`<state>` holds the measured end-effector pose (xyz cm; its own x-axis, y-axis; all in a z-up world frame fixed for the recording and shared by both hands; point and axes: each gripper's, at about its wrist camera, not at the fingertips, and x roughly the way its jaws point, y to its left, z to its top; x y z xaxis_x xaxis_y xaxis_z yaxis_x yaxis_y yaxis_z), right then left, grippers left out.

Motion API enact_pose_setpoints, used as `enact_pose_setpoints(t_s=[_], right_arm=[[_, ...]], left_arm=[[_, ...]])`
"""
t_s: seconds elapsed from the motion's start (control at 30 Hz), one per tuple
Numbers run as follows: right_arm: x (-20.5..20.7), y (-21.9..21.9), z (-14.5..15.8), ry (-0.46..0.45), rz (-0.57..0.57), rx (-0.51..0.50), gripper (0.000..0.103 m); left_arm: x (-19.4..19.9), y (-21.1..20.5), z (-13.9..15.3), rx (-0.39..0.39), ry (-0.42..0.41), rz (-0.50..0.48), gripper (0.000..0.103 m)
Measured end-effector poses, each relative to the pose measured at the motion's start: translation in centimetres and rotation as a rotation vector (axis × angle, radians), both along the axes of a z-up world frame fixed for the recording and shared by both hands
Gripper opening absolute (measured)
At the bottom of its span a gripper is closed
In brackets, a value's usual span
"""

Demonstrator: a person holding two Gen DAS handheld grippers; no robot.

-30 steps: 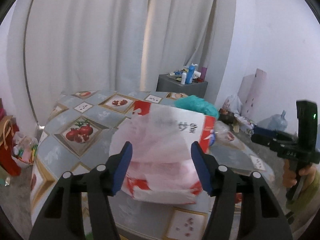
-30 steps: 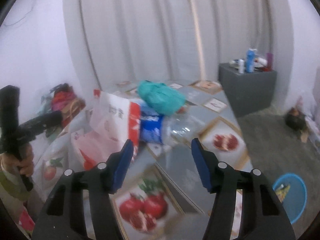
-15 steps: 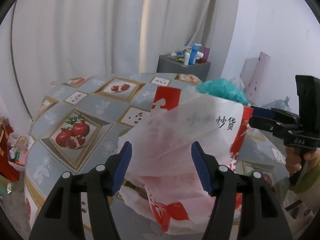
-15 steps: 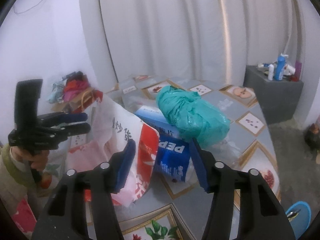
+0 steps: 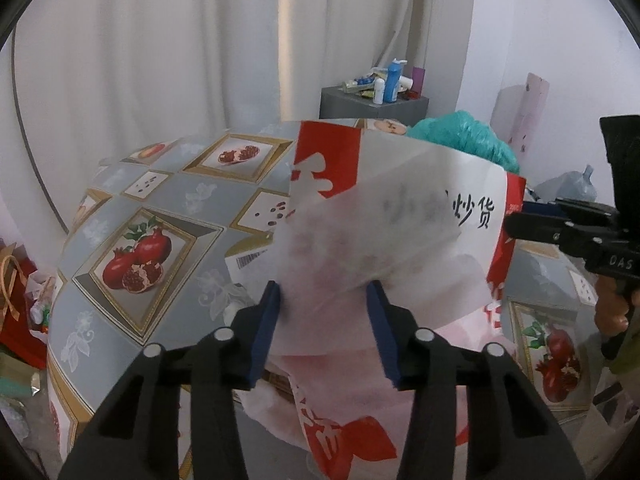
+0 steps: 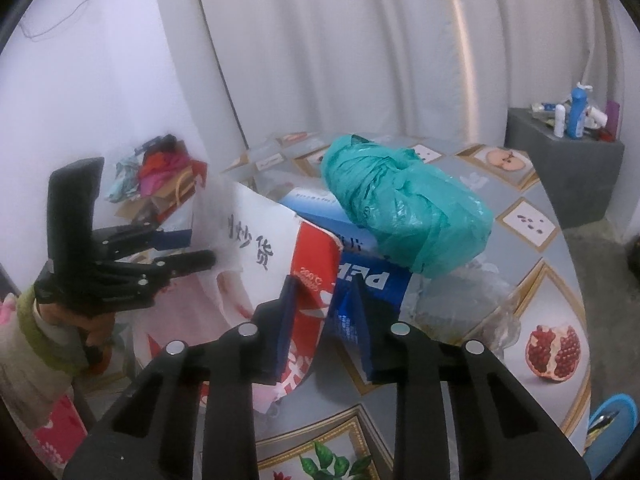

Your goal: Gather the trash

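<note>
Bag (image 5: 400, 216) rim between closing left jaws, far edge between closing right jaws

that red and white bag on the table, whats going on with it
A person is working the red and white plastic bag with both tools. The left hand-held gripper is closing on the bag's white edge, the right hand-held gripper on its red side edge. A teal bag and a blue box sit behind it on the table.
</note>
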<state>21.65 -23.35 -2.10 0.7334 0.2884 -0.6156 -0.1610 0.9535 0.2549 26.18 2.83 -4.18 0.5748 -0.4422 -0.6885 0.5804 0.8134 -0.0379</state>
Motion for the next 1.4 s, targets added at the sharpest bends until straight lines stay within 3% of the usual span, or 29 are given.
enact_pose_setpoints(t_s=[0.53, 0.87, 1.4], right_arm=[[-0.2, -0.1, 0.2, -0.037, 0.002, 0.026, 0.005], [-0.5, -0.9, 0.5, -0.063, -0.002, 0.051, 0.0], [-2.7, -0.5, 2.6, -0.147, 0.032, 0.057, 0.0]], left_arm=[[0.0, 1.2, 0.0, -0.027, 0.007, 0.048, 0.005], [-0.5, 1.6, 0.4, -0.042, -0.011, 0.049, 0.002], [-2.7, 3.0, 2.3, -0.181, 0.0, 0.052, 0.001]])
